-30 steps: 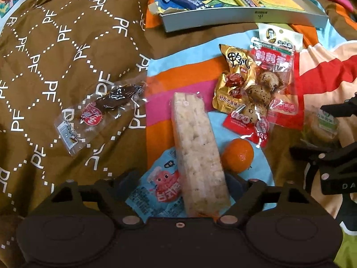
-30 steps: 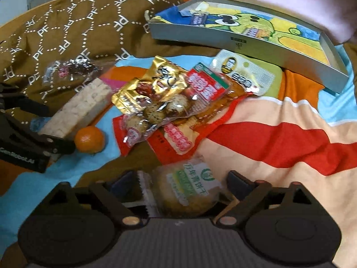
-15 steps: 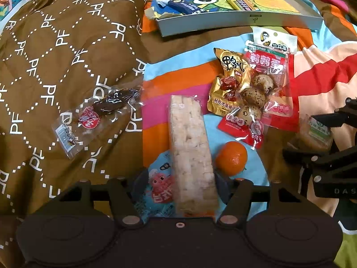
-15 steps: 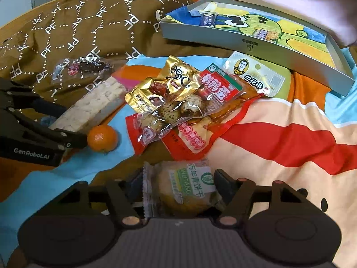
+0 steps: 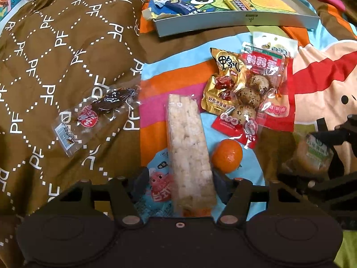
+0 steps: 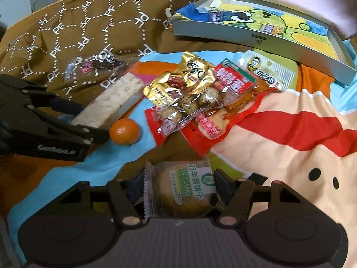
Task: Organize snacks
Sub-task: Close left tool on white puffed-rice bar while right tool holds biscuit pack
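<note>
A brown quilt (image 5: pixel 55 67) printed with white "PF" diamonds covers the bed left of the tangerine (image 5: pixel 227 155), which serves here as the landmark. Right of the tangerine and beyond it spreads a cartoon-printed sheet (image 6: pixel 279 134) in orange, pink, blue and red bands.

Far beyond the tangerine lies a shallow grey box (image 5: pixel 234 19) with a green cartoon lining and a few small packets inside it.

Just left of the tangerine lies a long wrapped rice-puff bar (image 5: pixel 189 147), its near end between the jaws of the left gripper (image 5: pixel 180 185). Both pads press its sides, so that gripper is clamped on the bar; the jaws have just been closing onto it. Under the bar's near end lies a pale blue packet (image 5: pixel 156 185) with a pink cartoon figure.

Beyond the tangerine, slightly right, sits a heap of snack bags: a gold pouch (image 5: pixel 223 82), a clear pack of speckled quail eggs (image 5: pixel 252 98) and red packets (image 6: pixel 209 129), with a white packet (image 6: pixel 267 71) behind them.

Far left of the tangerine, on the quilt, lies a clear wrapper holding dark dried meat (image 5: pixel 100 111).

Right of the tangerine, the right gripper (image 6: pixel 178 192) is clamped on a wrapped round biscuit (image 6: pixel 185 189) with a green label; its jaws have likewise just been closing.
</note>
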`<move>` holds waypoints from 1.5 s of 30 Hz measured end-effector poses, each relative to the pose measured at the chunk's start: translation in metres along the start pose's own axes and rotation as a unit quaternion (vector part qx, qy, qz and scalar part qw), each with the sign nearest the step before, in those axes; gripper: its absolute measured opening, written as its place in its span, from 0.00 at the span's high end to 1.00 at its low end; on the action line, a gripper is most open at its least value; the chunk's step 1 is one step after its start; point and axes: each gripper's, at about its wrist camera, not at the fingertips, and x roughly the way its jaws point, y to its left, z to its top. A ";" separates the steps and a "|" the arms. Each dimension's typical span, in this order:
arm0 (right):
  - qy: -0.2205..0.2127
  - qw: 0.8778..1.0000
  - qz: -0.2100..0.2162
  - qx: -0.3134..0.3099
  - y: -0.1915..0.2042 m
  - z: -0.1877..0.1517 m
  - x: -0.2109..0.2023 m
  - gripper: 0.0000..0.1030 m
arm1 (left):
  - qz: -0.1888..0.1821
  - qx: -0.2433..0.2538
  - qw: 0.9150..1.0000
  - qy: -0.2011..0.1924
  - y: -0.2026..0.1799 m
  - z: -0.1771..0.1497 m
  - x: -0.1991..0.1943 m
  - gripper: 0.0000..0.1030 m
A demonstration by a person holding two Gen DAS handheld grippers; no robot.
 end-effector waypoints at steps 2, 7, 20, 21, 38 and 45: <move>0.002 1.000 0.007 -0.001 0.003 -0.001 -0.001 0.31 | -0.001 -0.002 1.000 0.000 0.000 0.000 -0.001 0.38; 0.005 1.000 0.017 -0.015 0.014 -0.004 -0.002 0.27 | 0.000 -0.003 1.000 0.003 -0.001 0.001 0.001 0.32; 0.017 0.999 0.024 -0.015 0.016 -0.006 -0.004 0.19 | 0.014 0.004 1.000 0.009 -0.005 0.005 0.013 0.26; 0.018 0.999 0.024 -0.012 0.016 -0.006 -0.004 0.19 | 0.015 0.004 1.000 0.009 -0.006 0.005 0.014 0.26; 0.017 1.000 0.016 -0.012 0.023 -0.008 -0.008 0.32 | 0.022 -0.052 0.998 -0.012 0.009 0.006 0.008 0.60; 0.016 1.000 0.014 -0.013 0.024 -0.008 -0.008 0.32 | 0.030 -0.038 0.999 -0.009 0.003 0.008 0.014 0.54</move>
